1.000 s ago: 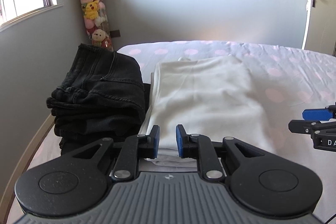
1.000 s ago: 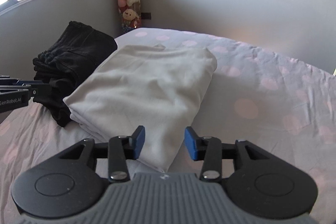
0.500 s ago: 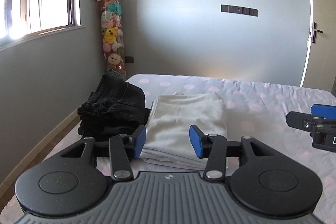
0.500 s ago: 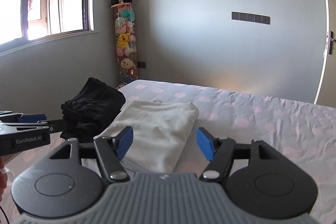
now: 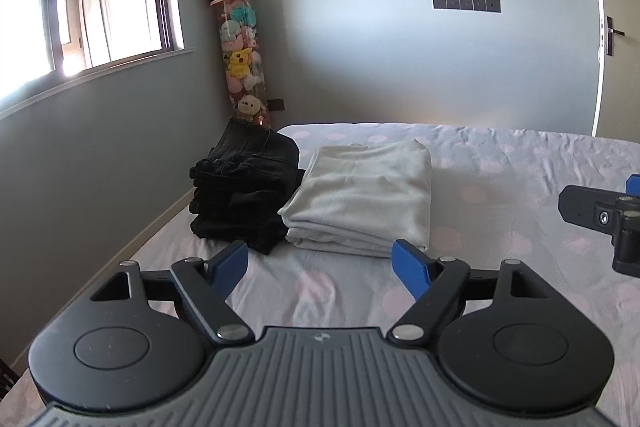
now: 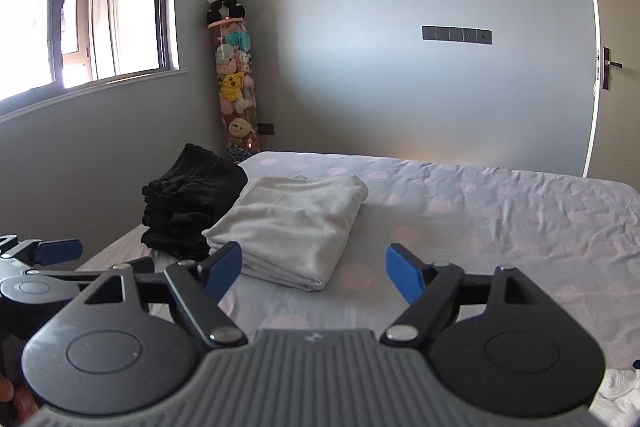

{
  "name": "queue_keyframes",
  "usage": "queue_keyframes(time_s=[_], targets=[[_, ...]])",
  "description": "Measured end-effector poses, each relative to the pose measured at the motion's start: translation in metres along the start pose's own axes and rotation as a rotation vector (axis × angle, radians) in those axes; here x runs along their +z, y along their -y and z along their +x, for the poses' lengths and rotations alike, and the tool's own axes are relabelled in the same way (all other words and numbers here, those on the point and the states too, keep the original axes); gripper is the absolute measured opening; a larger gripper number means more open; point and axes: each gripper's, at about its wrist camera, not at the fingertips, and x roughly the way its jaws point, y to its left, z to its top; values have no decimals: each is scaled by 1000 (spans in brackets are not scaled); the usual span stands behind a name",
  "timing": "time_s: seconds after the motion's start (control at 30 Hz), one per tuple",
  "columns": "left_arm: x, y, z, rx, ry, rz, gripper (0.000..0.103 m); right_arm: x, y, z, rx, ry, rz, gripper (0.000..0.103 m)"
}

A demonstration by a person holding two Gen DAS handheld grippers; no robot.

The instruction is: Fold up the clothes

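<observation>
A folded white garment (image 5: 362, 199) (image 6: 294, 225) lies flat on the bed, beside a stack of folded black jeans (image 5: 246, 183) (image 6: 188, 203) to its left. My left gripper (image 5: 320, 267) hovers over the sheet in front of the white garment, open, with nothing between its blue pads. My right gripper (image 6: 314, 271) is also open and empty, held back from the garment's near right corner. Each gripper shows at the edge of the other's view: the right one (image 5: 600, 215), the left one (image 6: 40, 259).
The bed (image 6: 500, 227) has a pale sheet with pink dots and spreads wide to the right. A tall clear tube of plush toys (image 5: 242, 67) stands in the corner by the window. A door (image 5: 620, 67) is at far right. White cloth (image 6: 618, 389) shows at bottom right.
Both grippers have pulled back and up from the white garment, which now lies farther off. The left jaws went from nearly shut at the garment's edge to wide open; the right opened wider.
</observation>
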Motion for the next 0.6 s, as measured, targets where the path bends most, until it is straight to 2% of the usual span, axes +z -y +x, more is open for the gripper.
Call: queue_keyframes(time_s=[0.27, 0.4, 0.6], targets=[[-26, 15, -23, -73, -69, 9, 93, -40, -1, -21, -12, -90, -9, 79], [-36, 21, -35, -102, -92, 8, 93, -52, 2, -34, -28, -92, -14, 79], [-40, 26, -50, -106, -90, 10, 93, -59, 6, -49, -31, -95, -16, 79]])
